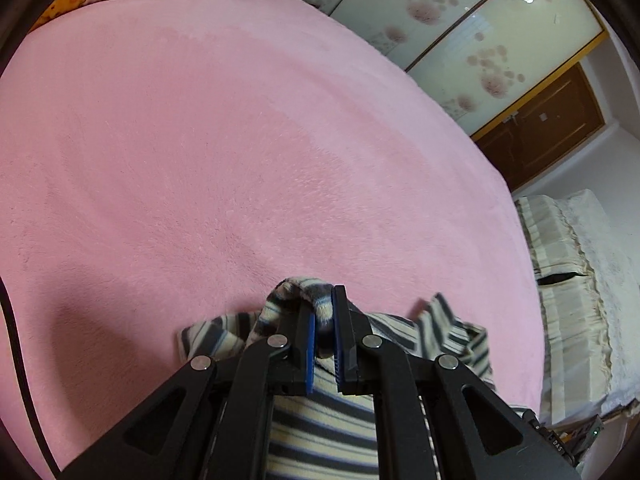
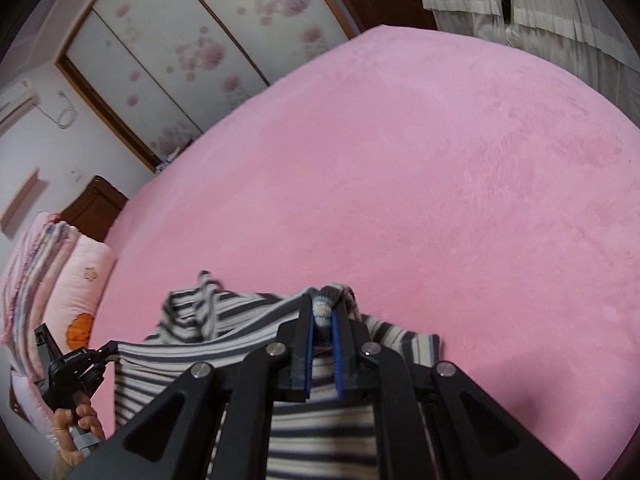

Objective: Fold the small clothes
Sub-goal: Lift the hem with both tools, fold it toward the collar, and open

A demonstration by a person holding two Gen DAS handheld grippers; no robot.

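Observation:
A small striped garment (image 1: 320,420), cream with grey and blue stripes, hangs between both grippers above a pink bed (image 1: 240,160). My left gripper (image 1: 324,312) is shut on a bunched edge of the garment. My right gripper (image 2: 323,312) is shut on another bunched edge of the same garment (image 2: 320,432). The left gripper (image 2: 104,354) also shows at the lower left of the right wrist view, held by a hand, with cloth stretched from it. A loose part of the garment (image 2: 204,300) droops between the two grips.
The pink bed (image 2: 440,200) fills both views. Pillows and a folded quilt (image 2: 48,280) lie at its head. A sliding wardrobe (image 1: 460,20) with flower prints and a brown door (image 1: 540,128) stand beyond the bed. A cream covered piece of furniture (image 1: 580,280) is beside it.

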